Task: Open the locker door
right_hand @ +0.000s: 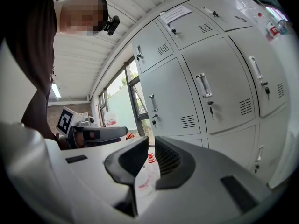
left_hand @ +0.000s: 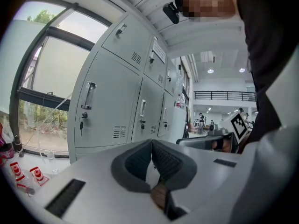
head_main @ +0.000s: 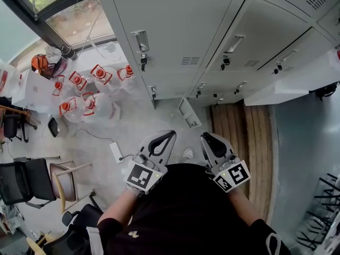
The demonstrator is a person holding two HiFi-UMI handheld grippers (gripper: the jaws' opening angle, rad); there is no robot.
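A bank of grey lockers (head_main: 175, 31) fills the top of the head view. Its doors are closed, each with a metal handle (head_main: 141, 40) and a key hanging below it. Both grippers are held close to the person's body, well short of the lockers. My left gripper (head_main: 171, 134) is shut with nothing in it, and its pads meet at the tips (left_hand: 151, 143). It faces a locker door (left_hand: 105, 111) with its handle (left_hand: 88, 94). My right gripper (head_main: 206, 137) is shut and empty (right_hand: 150, 141). It faces another door (right_hand: 219, 92) with its handle (right_hand: 203, 85).
Several large water bottles with red caps (head_main: 85, 89) stand on the floor below the window (head_main: 69, 15). A small lower locker door (head_main: 189, 113) hangs ajar. Wooden boards (head_main: 244, 137) lie on the right, chairs (head_main: 32, 179) at the left, and a power strip (head_main: 116, 152) on the floor.
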